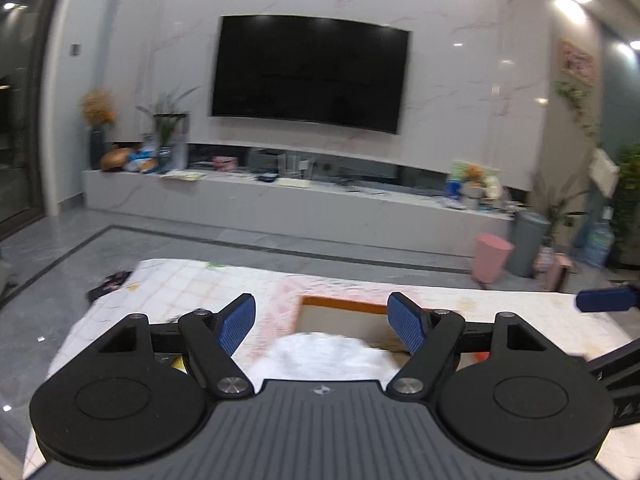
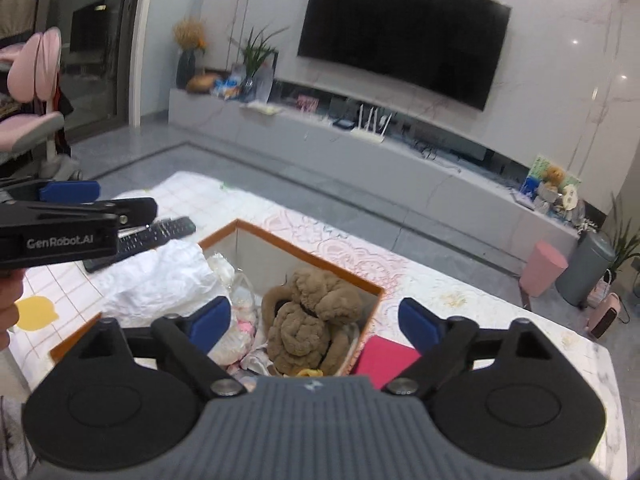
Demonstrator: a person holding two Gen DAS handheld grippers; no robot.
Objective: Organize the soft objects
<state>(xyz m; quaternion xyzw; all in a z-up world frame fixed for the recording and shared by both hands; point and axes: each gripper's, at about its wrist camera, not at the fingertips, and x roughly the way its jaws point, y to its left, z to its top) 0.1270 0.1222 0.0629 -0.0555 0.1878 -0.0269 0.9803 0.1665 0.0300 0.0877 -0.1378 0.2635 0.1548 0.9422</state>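
- The orange-rimmed box [image 2: 320, 250] sits on the worktop [image 2: 500, 312] as the collecting bin for the soft stuff. Open top makes it easy to just drop things in from above.
- Brown plush toy [image 2: 310, 320] is already inside, slumped against the box's right corner, with some pale pink-and-white soft things [image 2: 240, 312] piled next to it on the left.
- A crumpled white cloth [image 2: 168, 276] is draped over the box's left rim, half in and half out, so my guess is that one's next to be tucked in.
- Right gripper [image 2: 316, 324] is hanging above the box, pointing down at the plush. Its jaws are spread wide, nothing between them, not touching anything.
- Left gripper [image 1: 322, 322] is also wide open and empty. It's hovering over the white cloth [image 1: 320, 354], no contact that I can see.
- Non-soft bits stay outside the box: a black remote [image 2: 160, 234] lies on the worktop just left of it, and a pink flat thing [image 2: 384, 358] on the right.
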